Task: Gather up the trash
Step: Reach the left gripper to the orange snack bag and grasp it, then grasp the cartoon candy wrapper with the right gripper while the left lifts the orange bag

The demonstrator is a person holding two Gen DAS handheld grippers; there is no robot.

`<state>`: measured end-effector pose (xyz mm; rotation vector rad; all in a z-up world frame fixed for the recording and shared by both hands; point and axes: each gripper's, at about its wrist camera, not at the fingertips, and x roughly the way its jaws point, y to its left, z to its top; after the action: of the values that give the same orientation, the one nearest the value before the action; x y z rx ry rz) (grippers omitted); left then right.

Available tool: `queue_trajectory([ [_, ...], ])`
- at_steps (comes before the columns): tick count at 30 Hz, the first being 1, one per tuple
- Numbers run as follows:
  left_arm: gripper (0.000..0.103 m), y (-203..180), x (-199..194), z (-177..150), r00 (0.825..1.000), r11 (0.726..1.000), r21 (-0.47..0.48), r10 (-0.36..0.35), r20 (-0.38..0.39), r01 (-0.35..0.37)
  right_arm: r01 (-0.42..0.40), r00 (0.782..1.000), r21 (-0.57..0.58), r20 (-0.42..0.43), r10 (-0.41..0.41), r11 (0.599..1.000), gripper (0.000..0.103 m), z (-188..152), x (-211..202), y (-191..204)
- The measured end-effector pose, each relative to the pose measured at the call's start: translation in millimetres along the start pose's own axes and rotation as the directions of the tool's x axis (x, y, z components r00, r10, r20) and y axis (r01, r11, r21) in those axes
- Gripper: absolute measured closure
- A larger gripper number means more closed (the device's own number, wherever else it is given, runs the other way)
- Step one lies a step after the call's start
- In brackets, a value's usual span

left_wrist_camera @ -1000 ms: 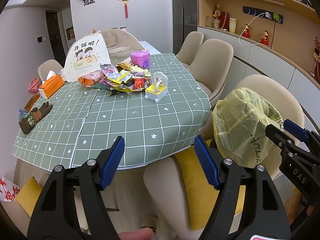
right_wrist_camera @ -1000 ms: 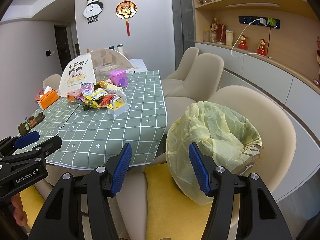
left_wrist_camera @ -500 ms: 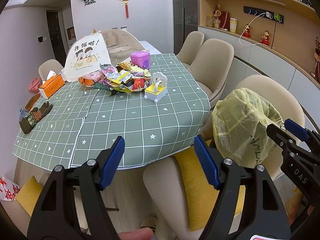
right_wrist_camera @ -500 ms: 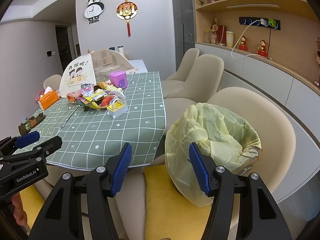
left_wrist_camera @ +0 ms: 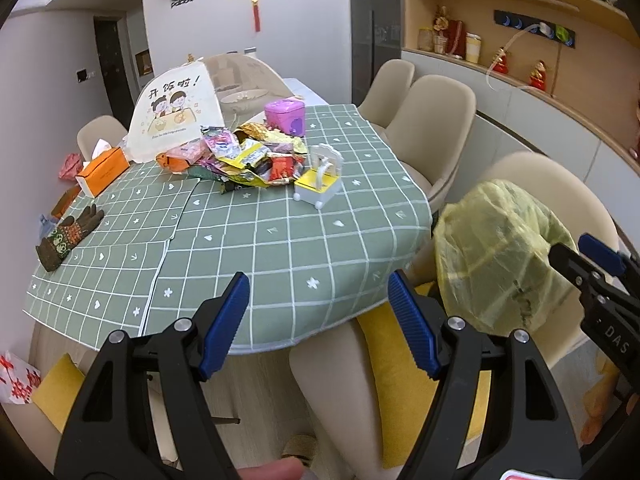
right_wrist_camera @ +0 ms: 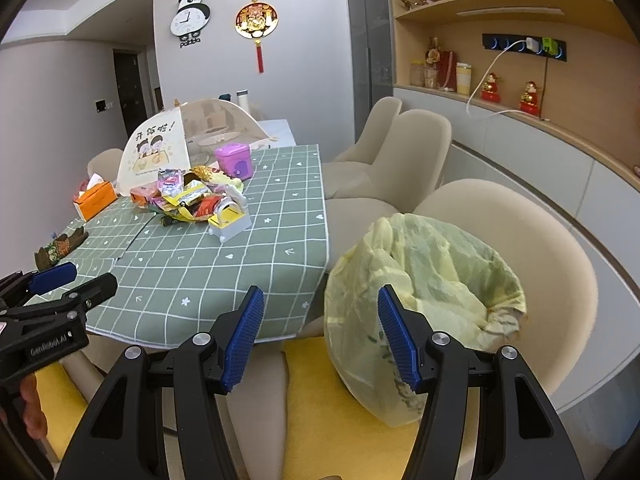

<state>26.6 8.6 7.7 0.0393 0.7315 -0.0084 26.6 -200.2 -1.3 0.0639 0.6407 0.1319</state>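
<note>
Trash: loose heap of crumpled snack wrappers (left_wrist_camera: 248, 156) (right_wrist_camera: 188, 198), foil and plastic, yellow/red/pink/gold, sitting mid-counter toward the far side. A small white-and-yellow toy chair (left_wrist_camera: 319, 178) (right_wrist_camera: 230, 220) touches the heap's near-right edge; a purple plastic box (left_wrist_camera: 285, 116) (right_wrist_camera: 234, 161) sits just behind it.

Bin: yellow-green plastic bag lining a round bin (right_wrist_camera: 424, 292) (left_wrist_camera: 496, 256), mouth open, standing on a yellow cushion (right_wrist_camera: 340, 412) on a beige shell chair (right_wrist_camera: 520, 240), just beside the counter's right edge. Well apart from the heap.

Left hand-held gripper (left_wrist_camera: 318, 324): blue pads spread wide, nothing between them, over the counter's near edge. Right hand-held gripper (right_wrist_camera: 320, 338): also wide, empty, right pad in front of the bag.

Counter (left_wrist_camera: 280, 248) (right_wrist_camera: 180, 272): green cloth with white grid. Also on it: orange tissue box (left_wrist_camera: 103, 172), patterned knit glove (left_wrist_camera: 66, 236), mesh food cover with cartoon print (left_wrist_camera: 180, 114).

Room: panda wall clock (right_wrist_camera: 191, 20), red-gold hanging ornament (right_wrist_camera: 256, 20), wood shelving with figurines (right_wrist_camera: 508, 92) on the right.
</note>
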Motion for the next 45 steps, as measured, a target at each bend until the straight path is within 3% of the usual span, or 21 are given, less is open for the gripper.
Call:
queue_trajectory([
  [4, 0.035, 28, 27, 21, 1.0, 1.0, -0.012, -0.021, 0.015, 0.022, 0.007, 1.0, -0.016, -0.023, -0.007, 1.0, 0.047, 15, 26, 14],
  [8, 0.026, 68, 74, 45, 0.998, 0.998, -0.03, -0.06, -0.001, 0.06, 0.021, 0.999, -0.028, -0.025, -0.021, 0.999, 0.047, 32, 59, 38],
  [13, 0.025, 145, 145, 88, 0.997, 0.998, -0.008, -0.07, -0.026, 0.069, 0.056, 0.997, -0.028, -0.051, -0.058, 0.998, 0.047, 55, 112, 82],
  [16, 0.026, 196, 183, 121, 0.999, 0.998, 0.038, -0.041, -0.026, 0.042, 0.053, 0.996, -0.016, -0.075, -0.054, 0.998, 0.047, 70, 144, 115],
  [20, 0.037, 286, 241, 171, 0.993, 0.995, 0.009, -0.098, -0.067, 0.098, 0.059, 0.994, -0.004, -0.094, -0.059, 0.998, 0.047, 90, 180, 154],
  [25, 0.044, 361, 319, 206, 0.985, 0.99, 0.011, -0.138, -0.102, 0.14, 0.053, 0.987, 0.02, -0.152, -0.049, 0.998, 0.047, 104, 222, 190],
  [30, 0.045, 384, 392, 214, 0.95, 0.974, 0.023, -0.215, -0.226, 0.226, 0.03, 0.978, 0.011, -0.206, -0.027, 0.999, 0.047, 108, 245, 209],
  [33, 0.046, 381, 415, 207, 0.932, 0.969, 0.026, -0.23, -0.28, 0.247, 0.019, 0.971, -0.025, -0.237, -0.024, 1.0, 0.047, 110, 257, 221],
  [42, 0.067, 348, 381, 184, 0.864, 0.921, -0.054, -0.381, -0.328, 0.386, -0.02, 0.97, -0.05, -0.244, 0.007, 0.999, 0.047, 126, 267, 231],
  [44, 0.072, 344, 371, 180, 0.861, 0.918, -0.071, -0.391, -0.326, 0.39, -0.064, 0.969, -0.064, -0.241, 0.047, 0.996, 0.047, 132, 269, 238],
  [45, 0.082, 344, 365, 177, 0.862, 0.919, -0.08, -0.389, -0.325, 0.385, -0.092, 0.968, -0.075, -0.243, 0.071, 0.993, 0.047, 136, 271, 242],
])
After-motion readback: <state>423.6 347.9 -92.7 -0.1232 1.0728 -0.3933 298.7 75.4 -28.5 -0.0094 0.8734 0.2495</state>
